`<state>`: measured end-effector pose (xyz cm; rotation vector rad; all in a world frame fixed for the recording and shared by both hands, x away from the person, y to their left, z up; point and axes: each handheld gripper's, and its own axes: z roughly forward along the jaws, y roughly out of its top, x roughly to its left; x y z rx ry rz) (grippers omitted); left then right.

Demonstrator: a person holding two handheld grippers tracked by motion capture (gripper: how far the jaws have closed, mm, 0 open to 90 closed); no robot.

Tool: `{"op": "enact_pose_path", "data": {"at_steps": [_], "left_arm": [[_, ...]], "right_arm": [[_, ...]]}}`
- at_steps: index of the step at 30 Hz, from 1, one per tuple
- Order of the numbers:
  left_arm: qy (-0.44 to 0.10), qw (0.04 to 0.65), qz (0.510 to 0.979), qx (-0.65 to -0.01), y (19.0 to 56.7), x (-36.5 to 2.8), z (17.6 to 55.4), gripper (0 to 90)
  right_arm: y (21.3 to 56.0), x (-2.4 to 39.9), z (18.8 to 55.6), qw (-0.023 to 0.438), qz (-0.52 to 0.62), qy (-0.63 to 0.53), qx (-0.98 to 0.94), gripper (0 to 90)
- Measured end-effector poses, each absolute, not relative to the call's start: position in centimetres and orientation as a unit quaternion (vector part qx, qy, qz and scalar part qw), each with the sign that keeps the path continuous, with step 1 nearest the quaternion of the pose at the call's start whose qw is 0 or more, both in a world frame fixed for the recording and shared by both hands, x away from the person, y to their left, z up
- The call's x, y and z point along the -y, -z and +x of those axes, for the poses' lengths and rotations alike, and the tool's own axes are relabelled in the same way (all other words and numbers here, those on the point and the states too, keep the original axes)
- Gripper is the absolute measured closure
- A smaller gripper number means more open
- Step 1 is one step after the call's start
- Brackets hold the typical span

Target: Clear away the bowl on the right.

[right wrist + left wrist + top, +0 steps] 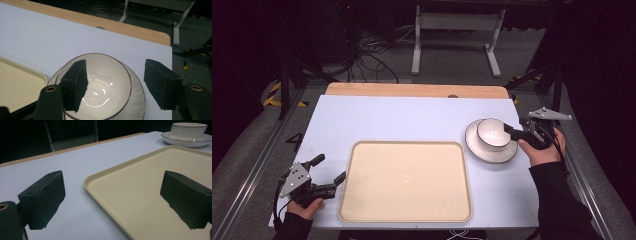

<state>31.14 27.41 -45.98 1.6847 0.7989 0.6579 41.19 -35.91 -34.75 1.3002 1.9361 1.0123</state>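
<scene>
- Right gripper (pixel 115 83) fingers spread wide, one inside the bowl (pixel 105 85), one outside its rim.
- Bowl sits on a saucer (pixel 491 148).
- Left gripper (pixel 112 200) fingers wide, over the tray (pixel 406 181) edge.

— Where is there room on the surface (pixel 387 117)?

— The far strip and the left part lie bare. The tray (pixel 406 181) fills the near middle; its low rim is the only step there.

— And on the right?

— The bowl (pixel 491 133) on its plate (pixel 492 152) stands just beside the tray's far right corner. The right gripper (pixel 117 82) has one jaw over the bowl's inside, one outside the rim.
</scene>
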Motion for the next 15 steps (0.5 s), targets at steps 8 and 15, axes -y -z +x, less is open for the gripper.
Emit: {"op": "enact_pose_path", "data": {"at_steps": [8,15], "left_arm": [[-0.278,0.550,0.712,-0.337,46.0,-27.4,31.1,6.7],[-0.278,0.550,0.712,-0.337,46.0,-27.4,31.1,6.7]], "right_arm": [[34.6,35.9,42.4,0.276,0.509,-0.350,-0.736,40.7],[35.0,35.8,43.7,0.257,0.525,-0.321,-0.745,43.7]]}}
